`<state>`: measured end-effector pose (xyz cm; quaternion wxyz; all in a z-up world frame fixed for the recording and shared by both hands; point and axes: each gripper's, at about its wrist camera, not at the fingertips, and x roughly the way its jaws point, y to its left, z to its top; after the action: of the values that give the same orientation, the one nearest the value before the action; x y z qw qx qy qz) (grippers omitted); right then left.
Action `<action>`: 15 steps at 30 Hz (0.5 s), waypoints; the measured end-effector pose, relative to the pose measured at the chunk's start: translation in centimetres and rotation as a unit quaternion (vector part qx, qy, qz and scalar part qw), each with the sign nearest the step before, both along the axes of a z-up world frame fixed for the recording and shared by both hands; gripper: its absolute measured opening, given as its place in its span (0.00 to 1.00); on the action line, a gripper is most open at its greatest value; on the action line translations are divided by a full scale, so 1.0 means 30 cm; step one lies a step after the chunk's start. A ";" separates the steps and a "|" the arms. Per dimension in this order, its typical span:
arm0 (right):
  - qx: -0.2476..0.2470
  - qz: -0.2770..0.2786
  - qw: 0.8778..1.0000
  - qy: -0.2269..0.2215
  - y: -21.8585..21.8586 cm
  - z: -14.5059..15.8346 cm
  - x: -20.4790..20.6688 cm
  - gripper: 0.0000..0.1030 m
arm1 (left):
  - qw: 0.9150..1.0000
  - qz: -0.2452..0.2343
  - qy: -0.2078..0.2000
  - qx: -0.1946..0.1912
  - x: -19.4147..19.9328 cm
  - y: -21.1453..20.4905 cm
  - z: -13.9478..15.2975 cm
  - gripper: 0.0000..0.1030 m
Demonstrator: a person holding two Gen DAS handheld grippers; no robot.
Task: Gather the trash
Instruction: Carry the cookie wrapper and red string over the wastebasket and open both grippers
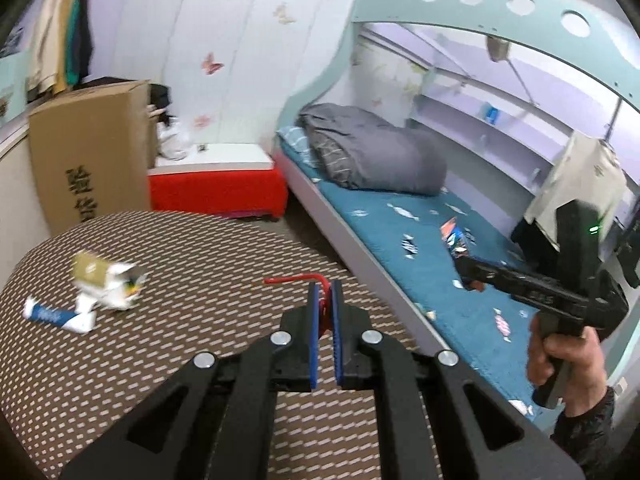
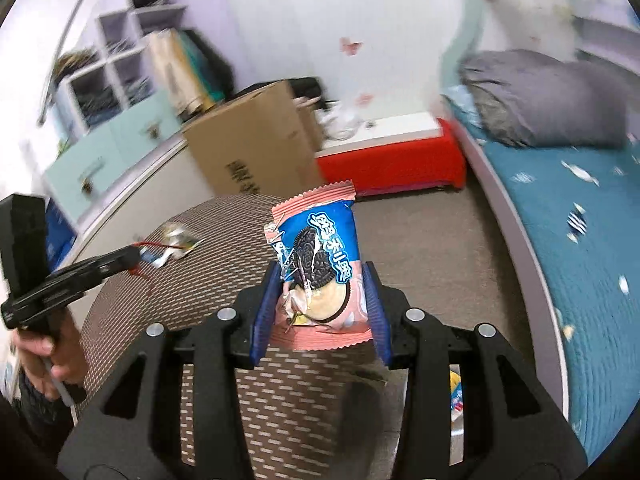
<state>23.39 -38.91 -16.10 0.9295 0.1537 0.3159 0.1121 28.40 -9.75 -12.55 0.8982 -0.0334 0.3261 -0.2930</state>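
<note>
Underneath lay a round table (image 1: 192, 248) with a brown woven top flecked with pale dashes, beside a bed (image 1: 400, 240) with a blue quilted cover. The left gripper (image 1: 325, 304) was clamped shut on a thin red strip (image 1: 296, 279). The right gripper (image 2: 320, 292), partly open, pinched a glossy pink-and-blue biscuit wrapper (image 2: 316, 256). Crumpled wrappers (image 1: 104, 284) lay on the table.

I count two tongs (image 1: 325, 300). One red strip (image 1: 296, 279), one biscuit wrapper (image 2: 316, 264). On the tabletop (image 1: 200, 256), two crumpled wrappers: one blue-white (image 1: 56, 315), one gold-white (image 1: 106, 285). One cardboard box (image 1: 88, 152), one red bench (image 1: 216, 184), one bed (image 1: 400, 232), one grey duvet (image 1: 376, 160).
</note>
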 end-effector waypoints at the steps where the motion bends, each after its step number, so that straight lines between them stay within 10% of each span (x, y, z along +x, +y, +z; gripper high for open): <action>1: 0.006 -0.012 1.000 0.003 -0.042 -0.017 -0.003 0.39 | 1.000 -0.010 -0.002 0.000 0.000 -0.051 0.010 0.06; 15: 0.086 -0.128 0.983 0.095 -0.405 -0.360 0.006 0.40 | 0.994 -0.105 0.037 0.017 0.042 -0.574 -0.035 0.05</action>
<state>23.58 -51.06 -26.89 0.8852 0.2821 0.3699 0.0042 29.66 -26.99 -13.59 0.8502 0.0052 0.3656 -0.3787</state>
